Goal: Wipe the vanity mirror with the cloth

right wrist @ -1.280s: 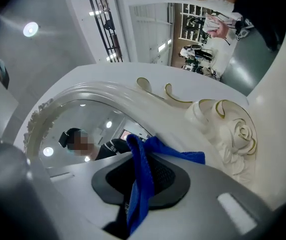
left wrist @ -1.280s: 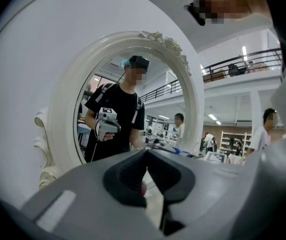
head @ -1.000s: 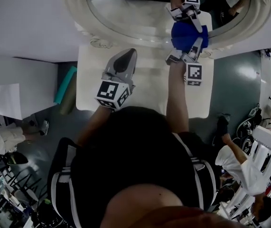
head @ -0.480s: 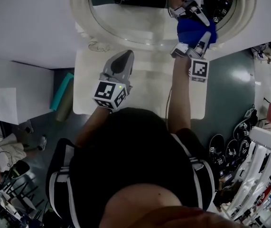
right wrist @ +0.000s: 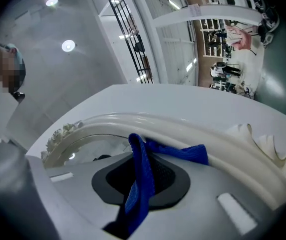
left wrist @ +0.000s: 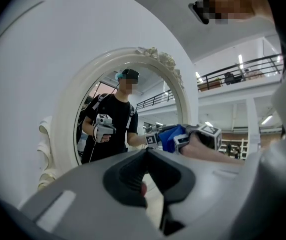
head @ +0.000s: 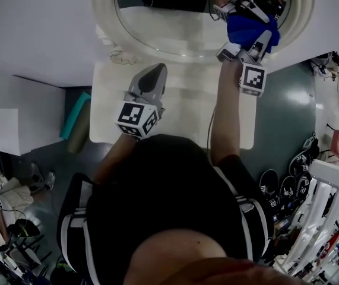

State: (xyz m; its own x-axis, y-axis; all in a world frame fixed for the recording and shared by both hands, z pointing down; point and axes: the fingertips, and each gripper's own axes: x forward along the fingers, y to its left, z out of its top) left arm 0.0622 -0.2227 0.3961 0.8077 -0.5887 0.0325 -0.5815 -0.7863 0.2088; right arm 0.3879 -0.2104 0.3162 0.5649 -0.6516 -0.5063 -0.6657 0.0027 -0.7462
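Note:
The oval vanity mirror (head: 175,22) in its white carved frame (head: 107,25) stands at the back of a white table (head: 184,108). My right gripper (head: 247,39) is shut on the blue cloth (head: 249,28) and holds it against the glass at the mirror's lower right, close to the frame. In the right gripper view the blue cloth (right wrist: 141,179) hangs from the closed jaws of the right gripper (right wrist: 140,176) under the frame's rim (right wrist: 193,129). My left gripper (head: 156,71) hovers shut and empty over the table. The left gripper (left wrist: 145,154) faces the mirror (left wrist: 117,129), which reflects the person.
A teal roll (head: 78,116) lies on the floor left of the table. White racks (head: 329,206) and several dark things on the floor stand at the right. A white wall (head: 32,34) lies behind the mirror.
My right gripper has slid the cloth rightward and a little up across the glass toward the frame's right side. The left gripper has barely moved.

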